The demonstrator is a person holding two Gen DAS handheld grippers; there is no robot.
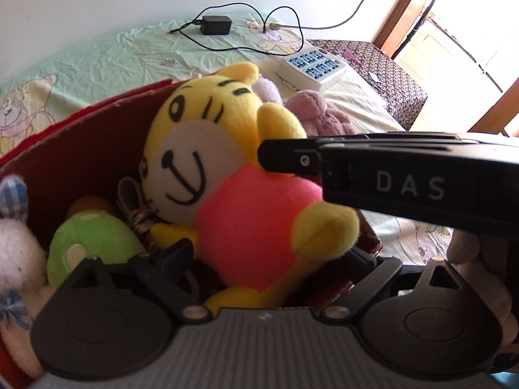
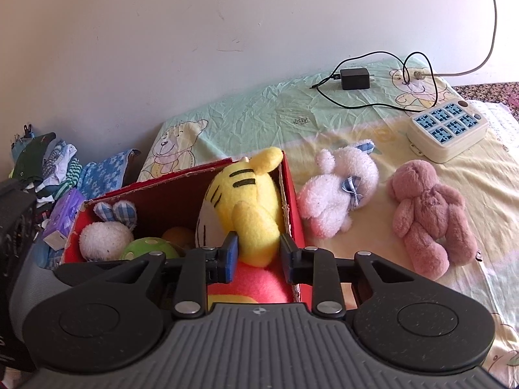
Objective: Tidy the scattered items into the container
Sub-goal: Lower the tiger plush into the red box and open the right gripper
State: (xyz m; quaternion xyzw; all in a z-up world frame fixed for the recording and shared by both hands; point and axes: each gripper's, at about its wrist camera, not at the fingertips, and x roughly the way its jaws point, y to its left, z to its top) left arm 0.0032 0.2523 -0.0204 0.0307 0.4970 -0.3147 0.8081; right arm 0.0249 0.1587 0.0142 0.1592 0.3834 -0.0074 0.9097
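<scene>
A yellow tiger plush (image 1: 227, 175) with a pink belly lies in the red cardboard box (image 1: 81, 149), on top of a green ball (image 1: 90, 243) and a white plush (image 1: 16, 253). My left gripper (image 1: 272, 259) is open around the tiger's lower body. My right gripper (image 2: 258, 256) is open astride the tiger's arm (image 2: 256, 230), at the box's right wall (image 2: 292, 201); it shows from the side in the left wrist view (image 1: 282, 159). A white bunny plush (image 2: 337, 191) and a pink bear plush (image 2: 431, 214) lie on the bed sheet to the right of the box.
A white and blue power strip (image 2: 447, 129), a black adapter (image 2: 355, 78) and its cables lie at the back of the bed. Folded clothes (image 2: 52, 168) and a purple packet (image 2: 63, 217) sit left of the box. A wall runs behind.
</scene>
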